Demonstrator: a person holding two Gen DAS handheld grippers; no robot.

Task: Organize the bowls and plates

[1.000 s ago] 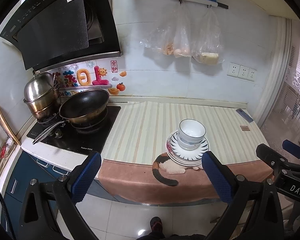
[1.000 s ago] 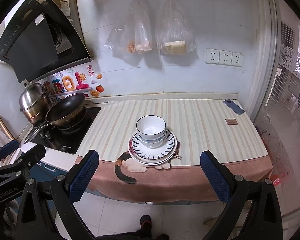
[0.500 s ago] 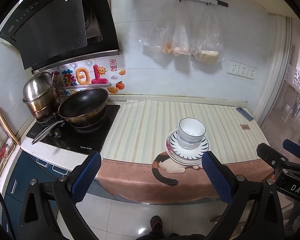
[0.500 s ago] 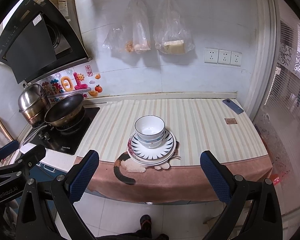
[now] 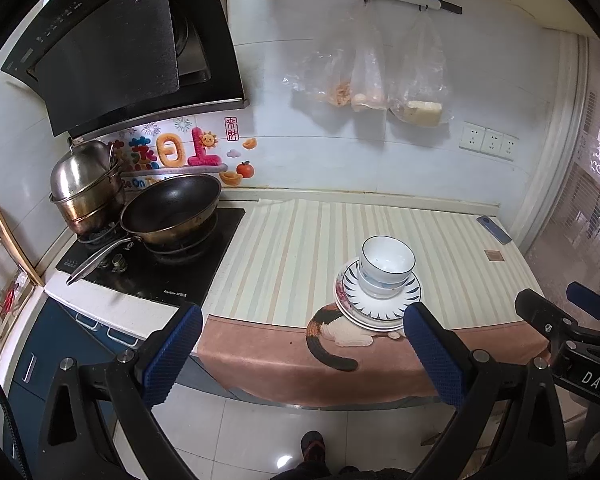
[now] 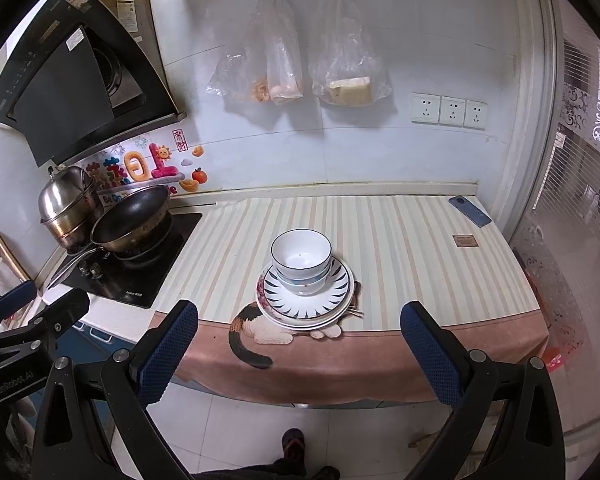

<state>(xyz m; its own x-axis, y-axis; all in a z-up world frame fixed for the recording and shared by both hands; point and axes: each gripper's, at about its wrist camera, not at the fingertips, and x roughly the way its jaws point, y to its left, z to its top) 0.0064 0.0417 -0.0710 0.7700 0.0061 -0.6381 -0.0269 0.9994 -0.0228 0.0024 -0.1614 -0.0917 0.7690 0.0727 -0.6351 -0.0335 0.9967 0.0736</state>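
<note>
Both held back off the counter edge, well apart from the stack. Left gripper (image 5: pixel 302 352) spread wide, empty; right gripper (image 6: pixel 298 350) likewise, squarely facing the stack. Nested bowls (image 6: pixel 301 260) atop plates (image 6: pixel 306 306), near the cloth's (image 6: pixel 420 248) front edge, over its cat print. Best to come in level, straddle the top bowl's rim, pinch gently, lift straight up to avoid dragging the plates.
</note>
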